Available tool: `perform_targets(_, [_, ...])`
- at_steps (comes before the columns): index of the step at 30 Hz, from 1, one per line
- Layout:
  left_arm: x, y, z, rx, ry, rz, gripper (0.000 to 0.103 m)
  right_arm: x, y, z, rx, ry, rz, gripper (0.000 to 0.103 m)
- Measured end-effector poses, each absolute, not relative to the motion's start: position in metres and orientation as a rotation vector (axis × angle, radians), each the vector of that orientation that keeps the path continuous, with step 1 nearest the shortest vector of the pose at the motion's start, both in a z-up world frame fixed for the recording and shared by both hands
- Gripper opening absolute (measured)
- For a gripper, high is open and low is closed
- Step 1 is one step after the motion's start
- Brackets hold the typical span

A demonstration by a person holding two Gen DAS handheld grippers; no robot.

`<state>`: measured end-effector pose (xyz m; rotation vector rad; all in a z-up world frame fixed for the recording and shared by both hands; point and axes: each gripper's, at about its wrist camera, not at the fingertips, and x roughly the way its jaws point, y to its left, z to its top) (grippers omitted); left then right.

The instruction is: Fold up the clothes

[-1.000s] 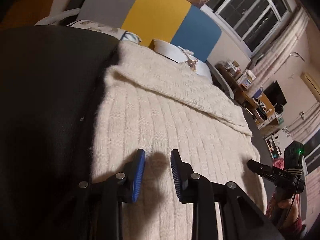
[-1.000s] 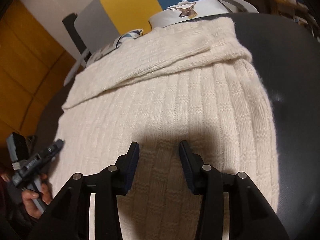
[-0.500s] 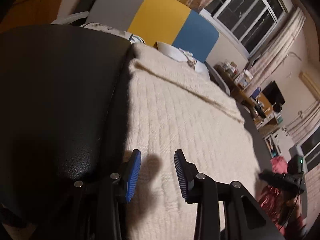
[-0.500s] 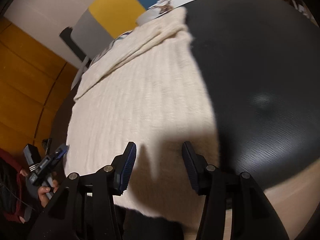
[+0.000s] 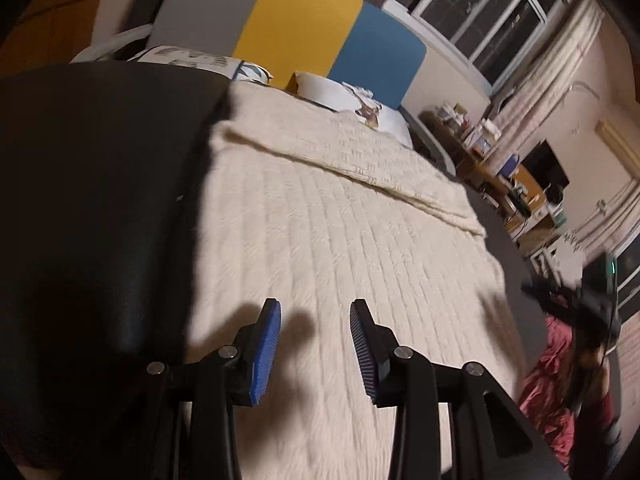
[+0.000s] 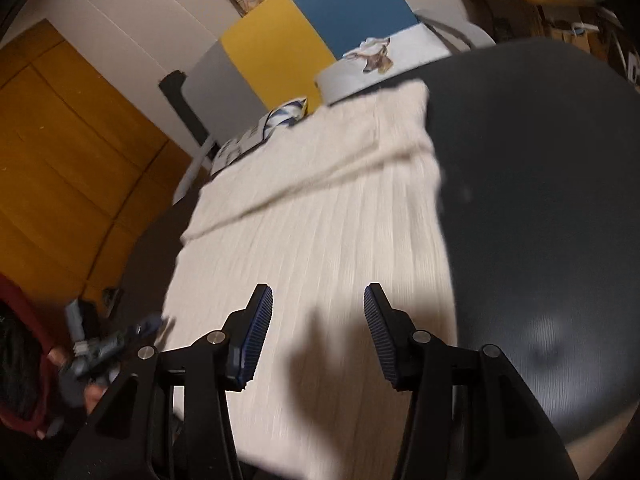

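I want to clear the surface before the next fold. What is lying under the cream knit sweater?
The cream knit sweater lies spread on a dark round table, bare on both sides of it. Whether anything lies beneath the knit cannot be seen; the sweater covers it.

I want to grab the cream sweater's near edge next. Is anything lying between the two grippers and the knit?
Nothing visible. The left gripper and right gripper both hover open over the bare cream sweater, casting only their own shadows on it.
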<state>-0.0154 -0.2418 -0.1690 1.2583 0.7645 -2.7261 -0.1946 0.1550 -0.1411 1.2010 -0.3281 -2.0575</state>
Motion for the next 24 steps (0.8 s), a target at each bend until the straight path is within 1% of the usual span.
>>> perform_targets(3, [-0.02,-0.236,-0.176,1.28,0.689,-2.733,0.036,-0.235,0.137,-0.16,1.26,-0.321,-2.096,0.054])
perform_targets(6, [-0.018,-0.232,-0.175,1.313,0.577,-2.763,0.035,-0.259,0.133,-0.184,1.355,-0.316,-2.11,0.053])
perform_targets(7, [-0.015,-0.233,-0.173,1.324,0.579,-2.767,0.035,-0.262,0.137,-0.188,1.368,-0.316,-2.126,0.047])
perform_targets(12, [-0.046,-0.25,-0.155,1.244,0.694,-2.813,0.036,-0.27,0.137,-0.174,1.34,-0.317,-2.127,0.048])
perform_targets(14, [-0.068,-0.251,-0.15,1.221,0.679,-2.821,0.036,-0.278,0.129,-0.165,1.298,-0.314,-2.127,0.053])
perform_targets(15, [-0.08,-0.25,-0.15,1.225,0.65,-2.81,0.036,-0.282,0.125,-0.161,1.276,-0.312,-2.127,0.053])
perform_targets(17, [-0.099,-0.251,-0.161,1.312,0.611,-2.734,0.036,-0.294,0.117,-0.172,1.34,-0.297,-2.131,0.053])
perform_targets(19, [-0.105,-0.255,-0.163,1.326,0.685,-2.745,0.036,-0.296,0.117,-0.188,1.431,-0.273,-2.137,0.052])
perform_targets(21, [-0.112,-0.259,-0.159,1.301,0.763,-2.79,0.036,-0.291,0.123,-0.185,1.401,-0.295,-2.127,0.052])
perform_targets(22, [-0.12,-0.259,-0.153,1.278,0.772,-2.81,0.036,-0.29,0.127,-0.182,1.372,-0.336,-2.109,0.053])
perform_targets(24, [-0.141,-0.254,-0.143,1.253,0.766,-2.85,0.036,-0.291,0.134,-0.177,1.298,-0.481,-2.031,0.055])
